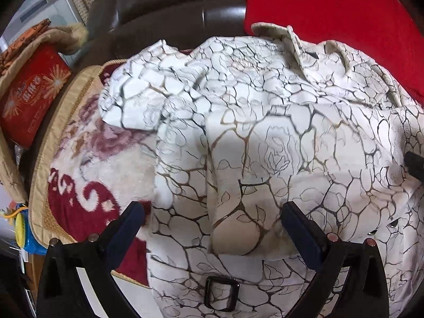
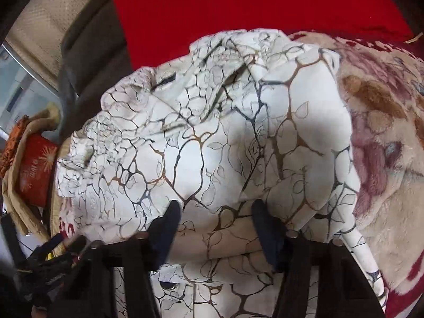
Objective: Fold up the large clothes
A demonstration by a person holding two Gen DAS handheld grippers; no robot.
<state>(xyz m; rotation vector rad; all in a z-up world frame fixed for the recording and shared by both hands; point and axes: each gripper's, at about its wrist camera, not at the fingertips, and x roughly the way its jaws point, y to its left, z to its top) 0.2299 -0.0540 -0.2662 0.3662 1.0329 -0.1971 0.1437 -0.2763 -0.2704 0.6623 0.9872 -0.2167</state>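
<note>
On floral blanket: white coat, part-folded, both jaws apart.

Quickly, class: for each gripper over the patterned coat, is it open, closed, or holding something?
Left gripper: open, fingers wide apart above the white crackle-print coat, holding nothing.
Right gripper: open, coat fabric between its fingers, not pinched.

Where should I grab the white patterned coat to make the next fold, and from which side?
Judging by its pose, take the white coat by the loose sleeve bunched at its left edge, coming from the floral blanket side. It lies free over the blanket, so a finger should slip under; the middle lies flat and layered, harder to pinch.
</note>
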